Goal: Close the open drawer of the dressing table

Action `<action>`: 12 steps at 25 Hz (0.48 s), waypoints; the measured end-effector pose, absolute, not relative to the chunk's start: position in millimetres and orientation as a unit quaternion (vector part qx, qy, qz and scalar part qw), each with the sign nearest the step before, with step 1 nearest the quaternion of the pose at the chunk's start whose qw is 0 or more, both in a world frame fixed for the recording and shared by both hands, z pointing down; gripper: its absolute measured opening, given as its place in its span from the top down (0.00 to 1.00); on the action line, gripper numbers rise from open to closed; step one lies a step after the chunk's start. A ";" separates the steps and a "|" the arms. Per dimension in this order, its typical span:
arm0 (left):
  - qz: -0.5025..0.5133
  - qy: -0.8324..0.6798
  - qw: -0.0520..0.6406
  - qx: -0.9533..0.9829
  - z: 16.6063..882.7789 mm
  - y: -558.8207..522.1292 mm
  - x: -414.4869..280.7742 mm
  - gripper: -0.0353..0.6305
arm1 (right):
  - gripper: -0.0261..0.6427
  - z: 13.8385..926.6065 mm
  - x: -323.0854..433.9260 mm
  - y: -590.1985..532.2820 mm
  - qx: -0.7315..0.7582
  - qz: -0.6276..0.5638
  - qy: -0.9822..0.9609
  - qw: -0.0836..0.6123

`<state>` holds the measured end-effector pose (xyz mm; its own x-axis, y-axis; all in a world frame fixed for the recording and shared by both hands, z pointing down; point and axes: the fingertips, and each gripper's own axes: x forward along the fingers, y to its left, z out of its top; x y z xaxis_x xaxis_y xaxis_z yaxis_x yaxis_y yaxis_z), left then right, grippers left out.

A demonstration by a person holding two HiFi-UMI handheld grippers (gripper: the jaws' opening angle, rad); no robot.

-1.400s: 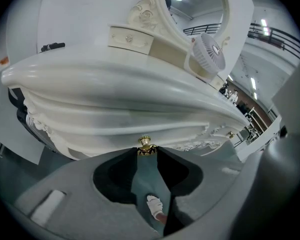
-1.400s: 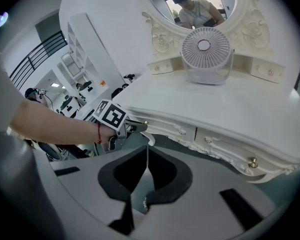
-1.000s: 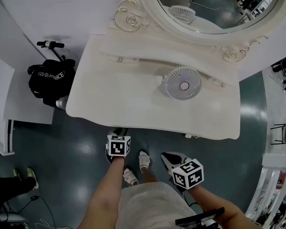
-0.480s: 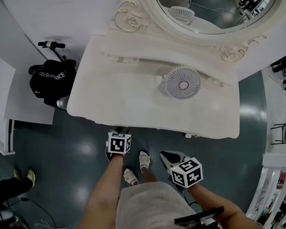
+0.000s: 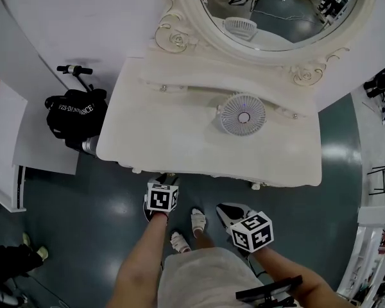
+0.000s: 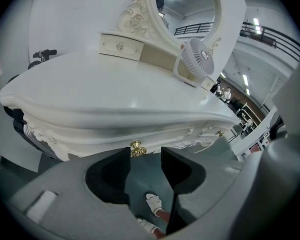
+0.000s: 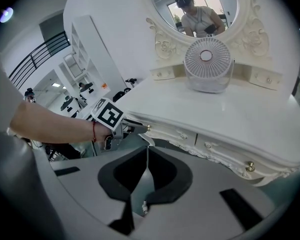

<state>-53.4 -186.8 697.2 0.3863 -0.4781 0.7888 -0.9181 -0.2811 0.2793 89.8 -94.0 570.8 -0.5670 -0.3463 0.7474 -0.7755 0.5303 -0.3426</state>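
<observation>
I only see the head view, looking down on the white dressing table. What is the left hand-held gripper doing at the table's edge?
Observer: The left hand-held gripper has just been opening its jaws. They stand apart with nothing between them, and a small round gold knob sits just beyond the tips.
Child: Is any drawer sticking out?
Observer: In the right gripper view, the carved white front of the dressing table runs in one line, so the drawer looks pushed in.
Child: And the other one?
Observer: The right hand-held gripper has its jaws together and holds nothing.

Cream-white dressing table (image 5: 179, 143), gold drawer knob (image 6: 136, 147), white fan (image 5: 243, 114), teal floor (image 5: 96, 217), black bag (image 5: 74, 115)
</observation>
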 end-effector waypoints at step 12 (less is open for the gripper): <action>0.277 -0.452 0.355 0.770 645.1 -164.9 -41.9 0.68 | 0.93 544.3 86.1 -89.0 0.347 0.328 -0.828 0.295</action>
